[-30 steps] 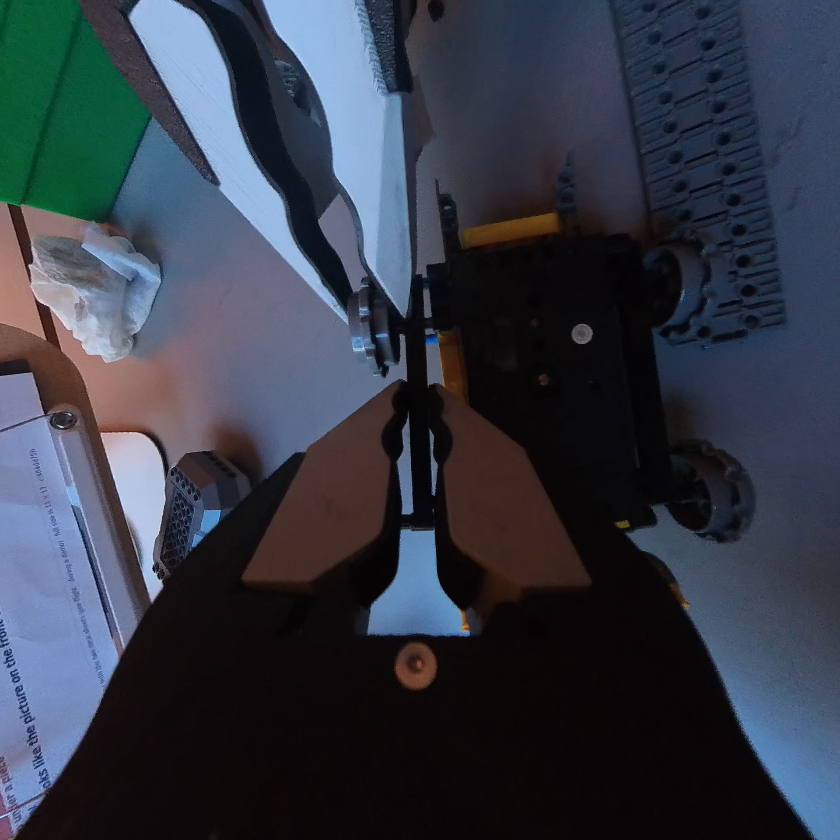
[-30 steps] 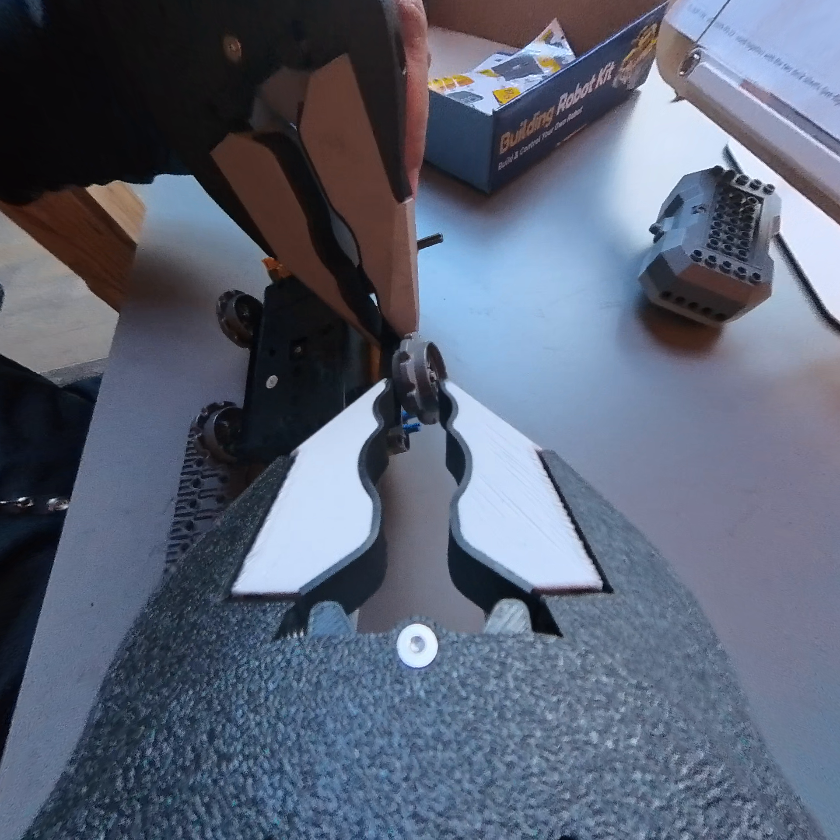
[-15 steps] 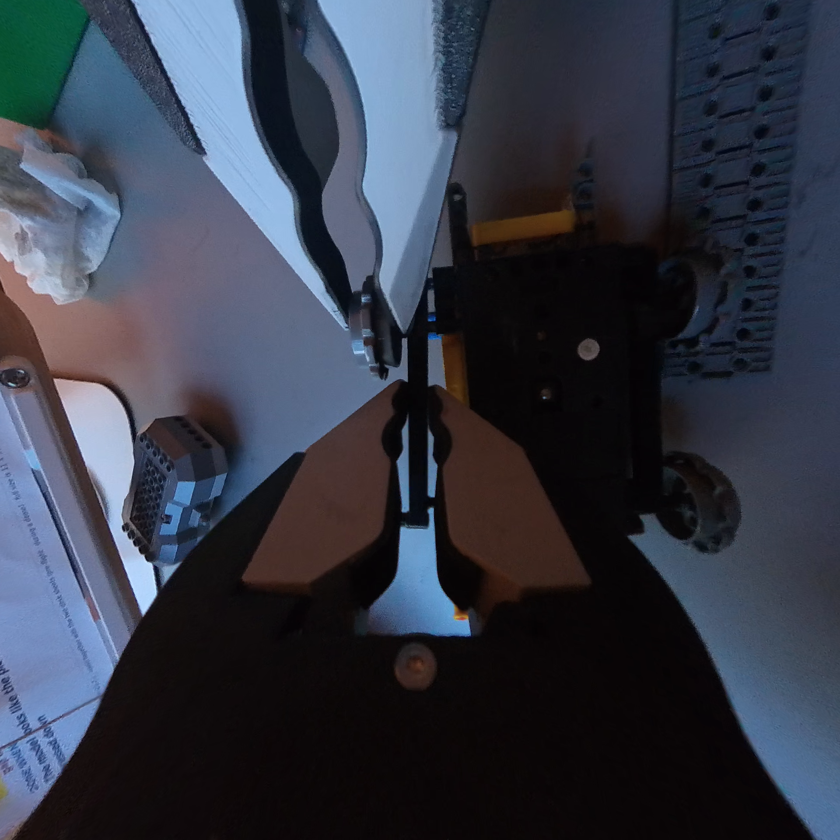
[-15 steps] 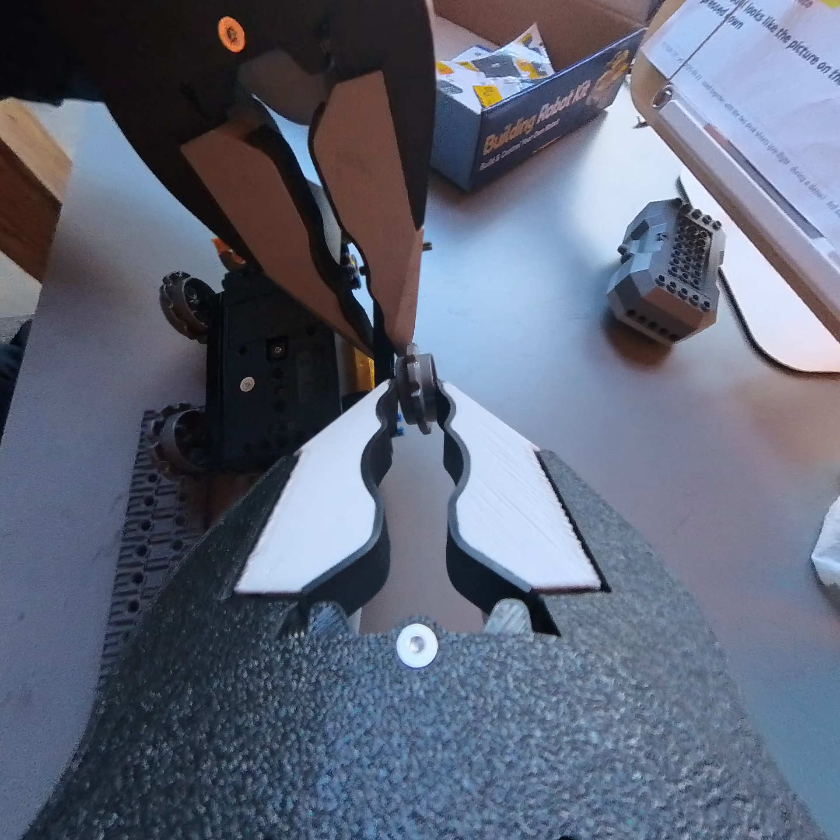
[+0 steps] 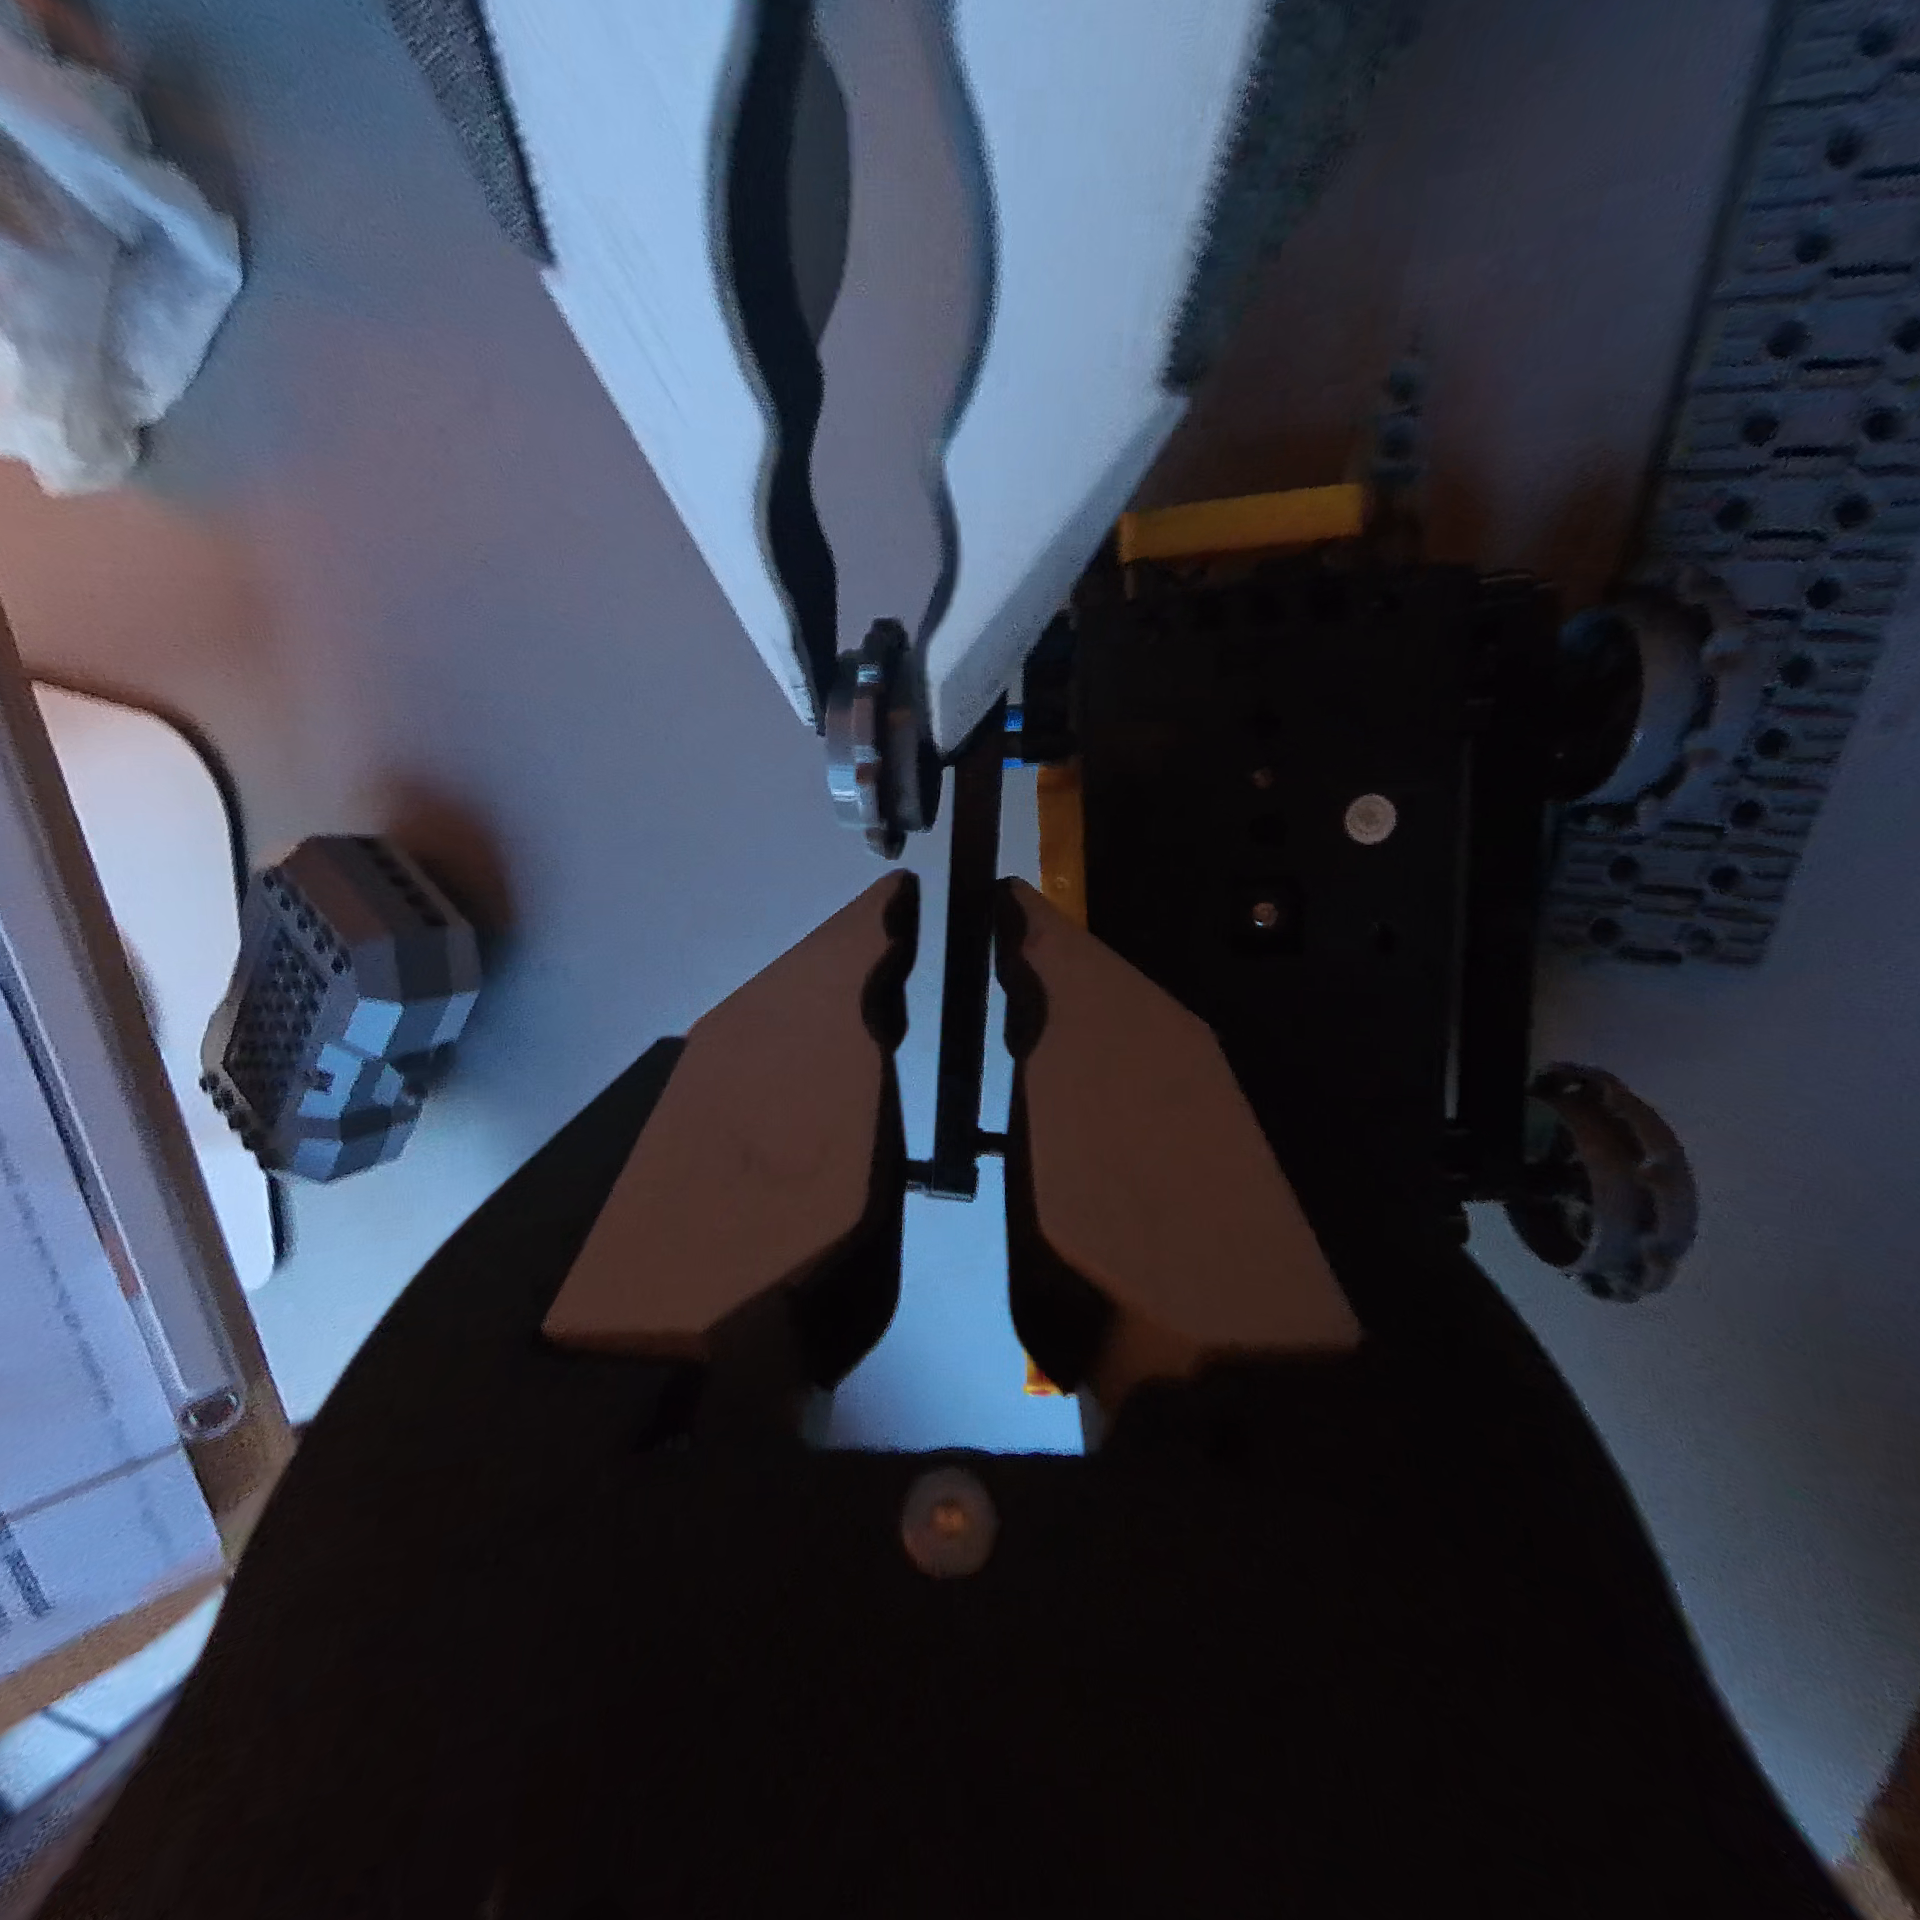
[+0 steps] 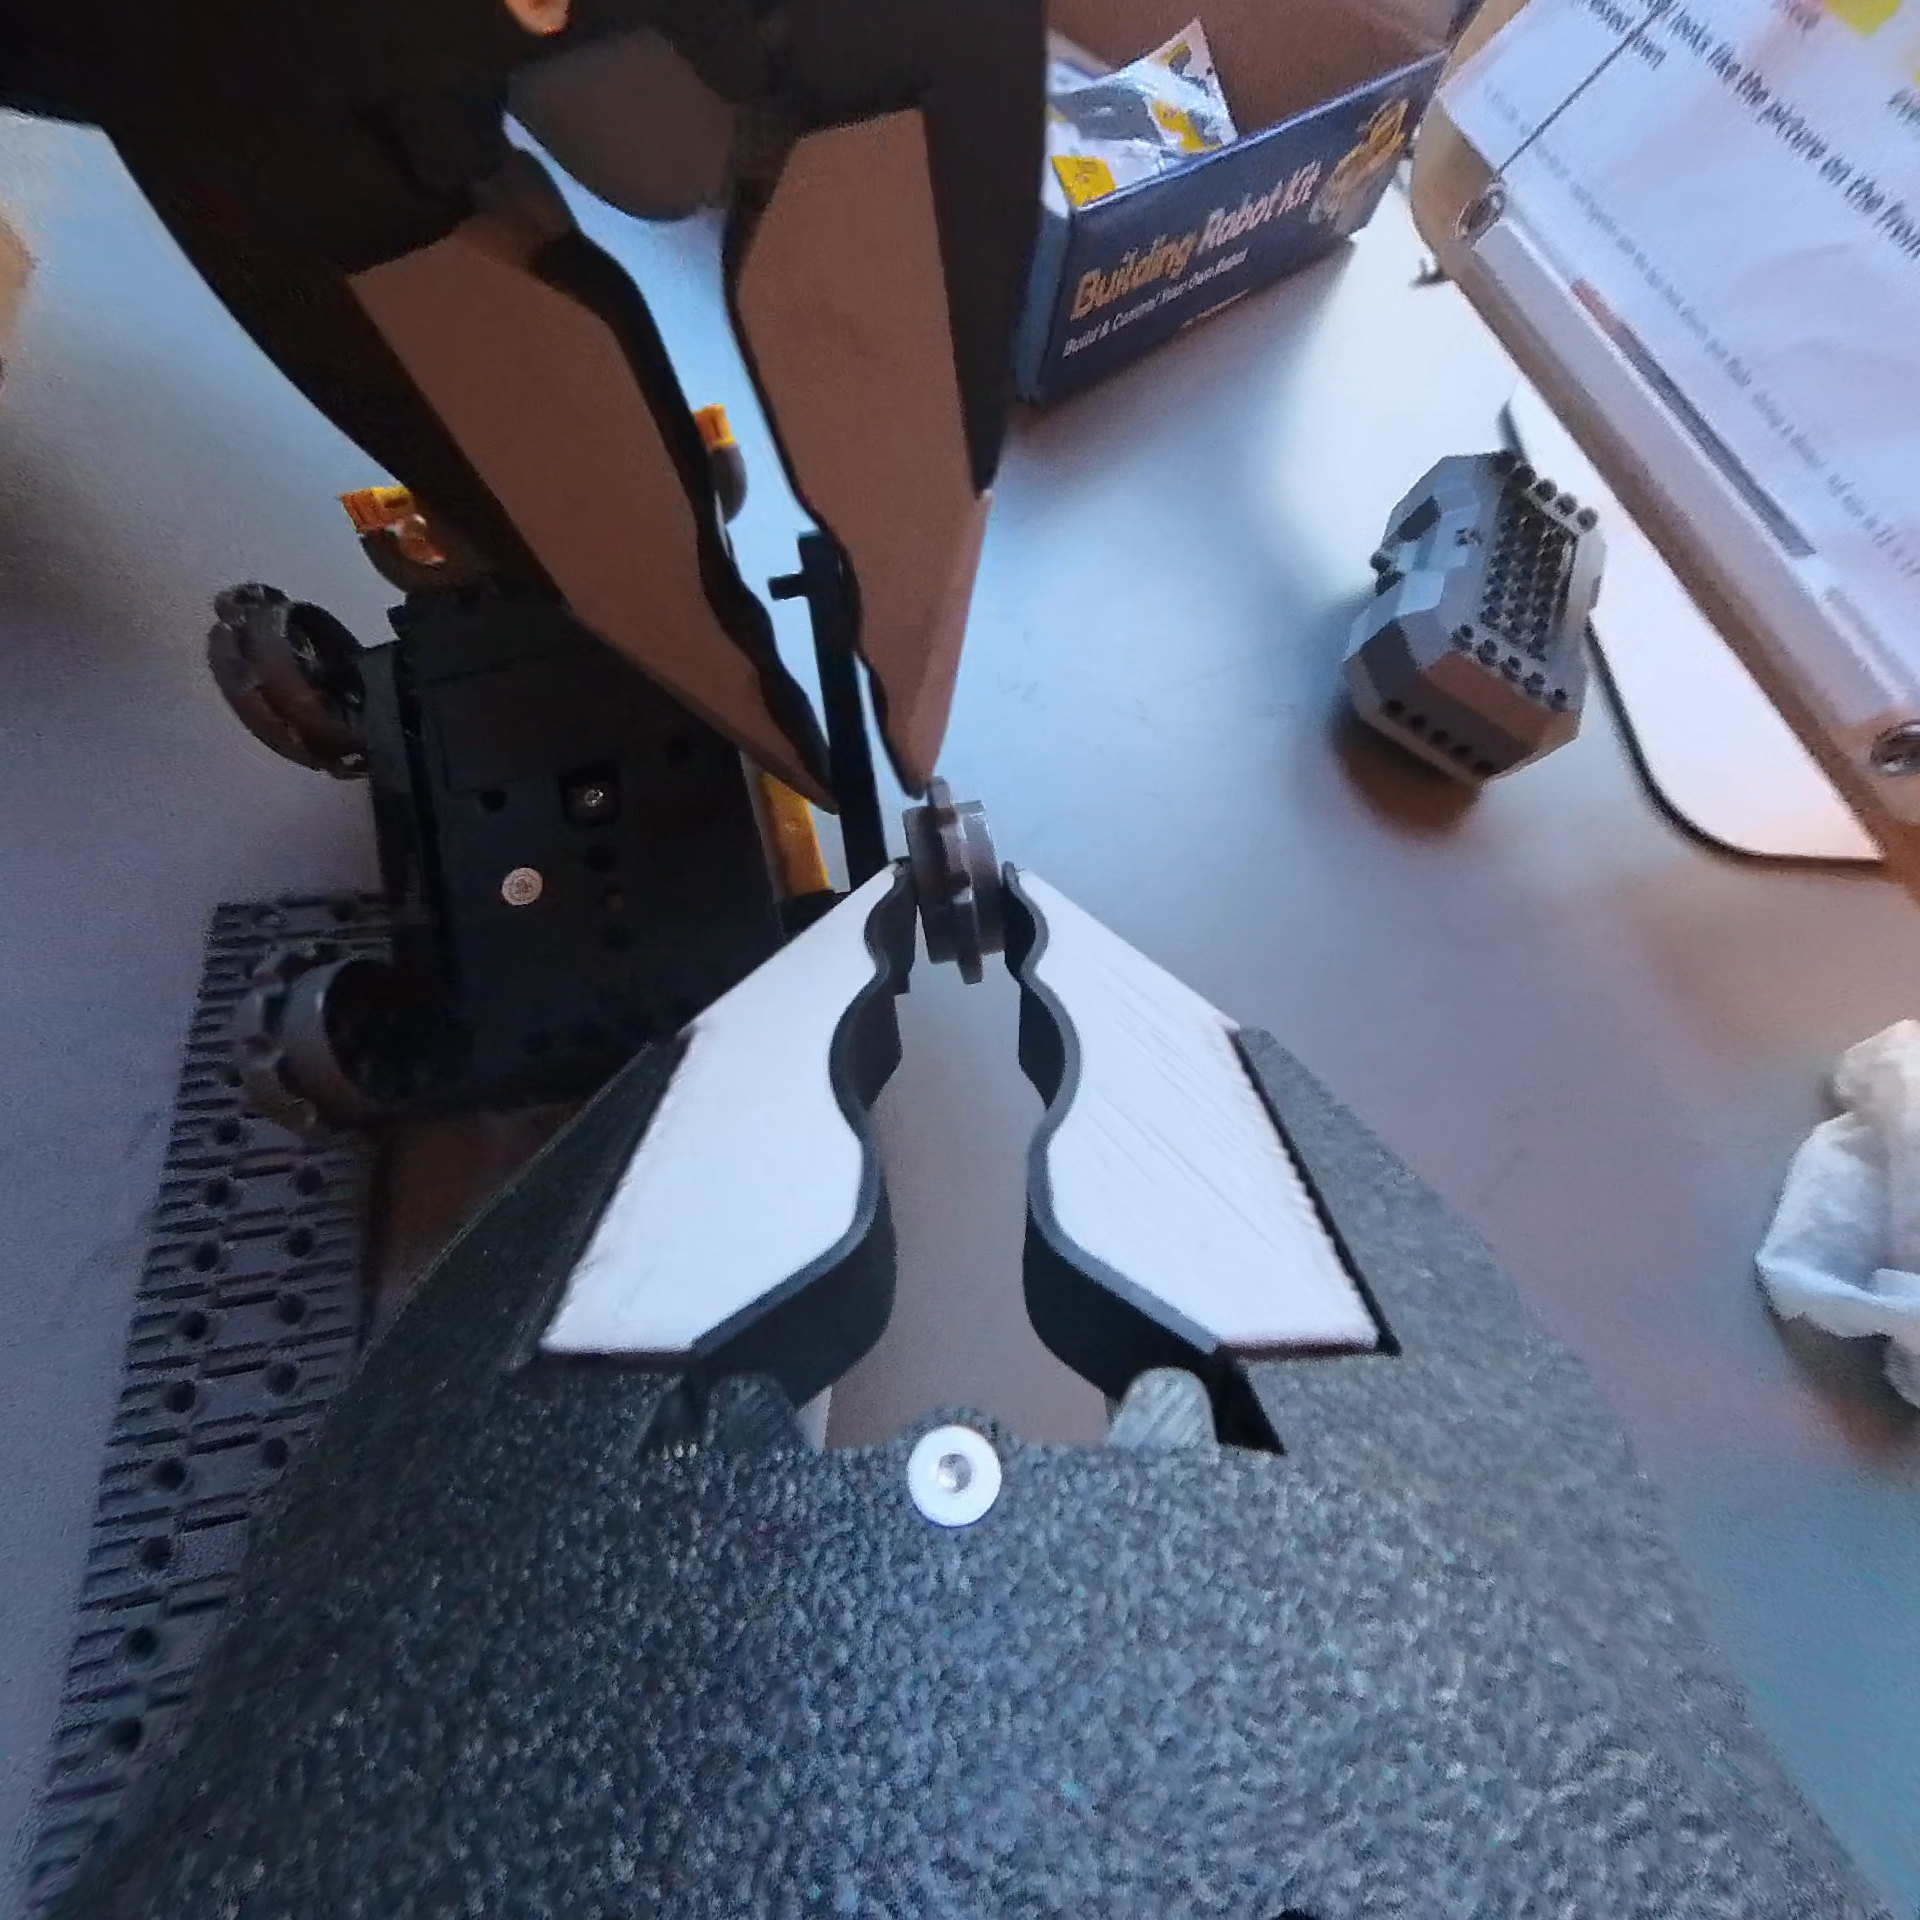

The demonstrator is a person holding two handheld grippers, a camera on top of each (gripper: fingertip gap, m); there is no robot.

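Observation:
My right gripper [image 6: 951, 883] has white fingers and is shut on a small grey toothed wheel [image 6: 948, 899]. It holds the wheel at the end of a thin black beam [image 6: 842, 727] on the side of a black and yellow vehicle chassis [image 6: 561, 831]. My left gripper [image 5: 956, 894] has brown fingers that stand slightly apart on either side of the same black beam [image 5: 971, 987], with a gap showing on both sides. In the left wrist view the right gripper [image 5: 883, 675] comes in from above with the wheel [image 5: 878, 748]. In the right wrist view the left gripper [image 6: 873, 784] reaches down over the chassis.
The chassis [image 5: 1299, 831] carries grey wheels [image 5: 1605, 1184] and rests partly on a grey studded track strip [image 5: 1787, 520]. A grey brick block [image 6: 1475, 644], a blue cardboard box [image 6: 1195, 239], a crumpled tissue [image 6: 1860, 1195] and a printed sheet in a clear stand [image 6: 1714, 260] lie on the grey table. Both grippers' tips are close together, under 4 cm apart.
My left gripper's fingers have parted a little from the black beam they were clamping. My right gripper still holds the wheel at the beam's end and has swung more directly opposite the left one.

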